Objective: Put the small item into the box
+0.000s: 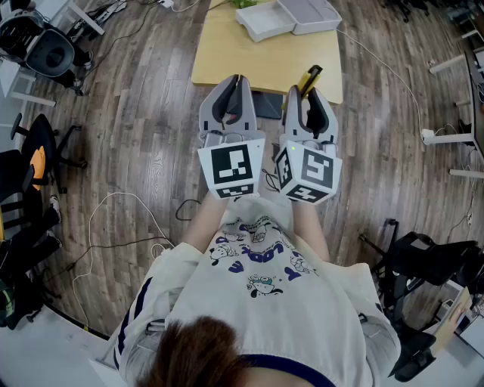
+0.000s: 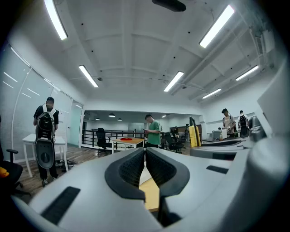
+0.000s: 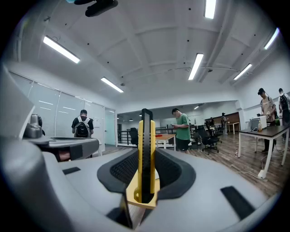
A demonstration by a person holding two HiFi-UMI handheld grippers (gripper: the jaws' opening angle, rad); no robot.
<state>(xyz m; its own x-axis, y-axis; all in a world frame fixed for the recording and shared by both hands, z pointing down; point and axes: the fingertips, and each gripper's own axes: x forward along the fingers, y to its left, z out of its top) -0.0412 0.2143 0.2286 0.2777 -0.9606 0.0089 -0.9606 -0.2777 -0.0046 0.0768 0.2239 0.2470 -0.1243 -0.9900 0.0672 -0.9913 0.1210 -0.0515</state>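
A yellow and black utility knife [image 3: 145, 154] stands upright between the pads of my right gripper [image 3: 145, 179], which is shut on it. In the head view the knife [image 1: 309, 78] sticks out past the right gripper [image 1: 308, 92] over the near edge of the wooden table [image 1: 227, 60]. My left gripper [image 1: 237, 78] is beside it with its jaws shut and nothing between them; they meet at the tips in the left gripper view [image 2: 145, 156]. A white box [image 1: 265, 19] lies open at the table's far end, its lid [image 1: 311, 13] next to it.
A dark flat pad [image 1: 266, 106] lies on the table's near edge under the grippers. Office chairs [image 1: 41, 45] and cables [image 1: 121, 219] are spread over the wooden floor. People stand far off in both gripper views, one in a green shirt [image 3: 182, 131].
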